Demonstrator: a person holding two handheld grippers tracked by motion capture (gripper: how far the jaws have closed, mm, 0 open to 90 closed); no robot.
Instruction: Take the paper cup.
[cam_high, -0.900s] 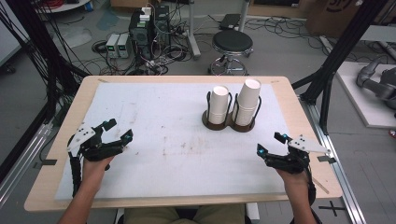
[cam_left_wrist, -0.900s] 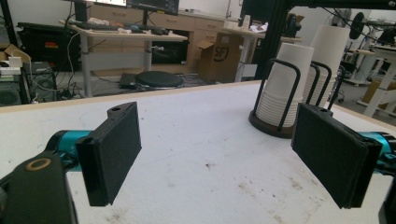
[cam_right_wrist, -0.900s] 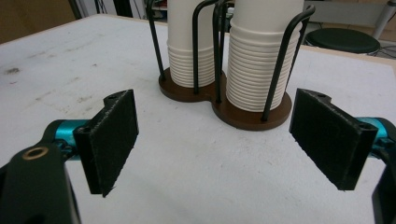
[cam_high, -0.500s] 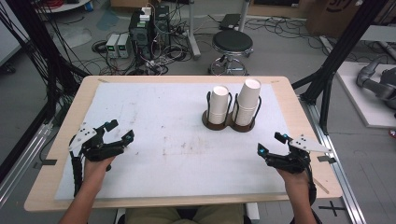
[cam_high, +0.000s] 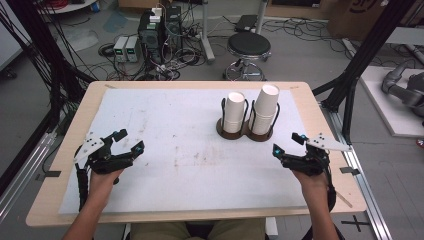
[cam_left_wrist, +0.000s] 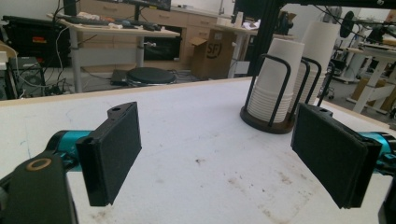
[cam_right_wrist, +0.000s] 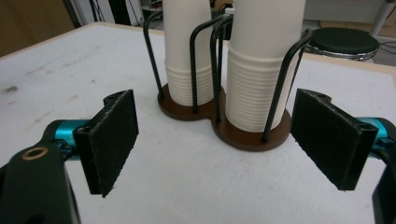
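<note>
Two stacks of white paper cups stand in a brown double holder with black wire loops at the table's back right: the shorter stack (cam_high: 233, 112) on the left, the taller stack (cam_high: 264, 109) on the right. In the right gripper view the taller stack (cam_right_wrist: 261, 70) and shorter stack (cam_right_wrist: 187, 51) are close ahead. My left gripper (cam_high: 128, 139) is open near the table's front left, empty, and it faces the cup stacks (cam_left_wrist: 278, 81) from afar. My right gripper (cam_high: 287, 142) is open and empty, just to the right and in front of the holder (cam_high: 246, 133).
A white sheet (cam_high: 190, 150) covers the wooden table (cam_high: 320, 120). Beyond the far edge are a black stool (cam_high: 248, 47), computer boxes and cables on the floor. Black frame posts (cam_high: 360, 65) stand at the table's right.
Both grippers have stayed almost where they were; the left one has crept slightly to the right. The cups have not moved.
</note>
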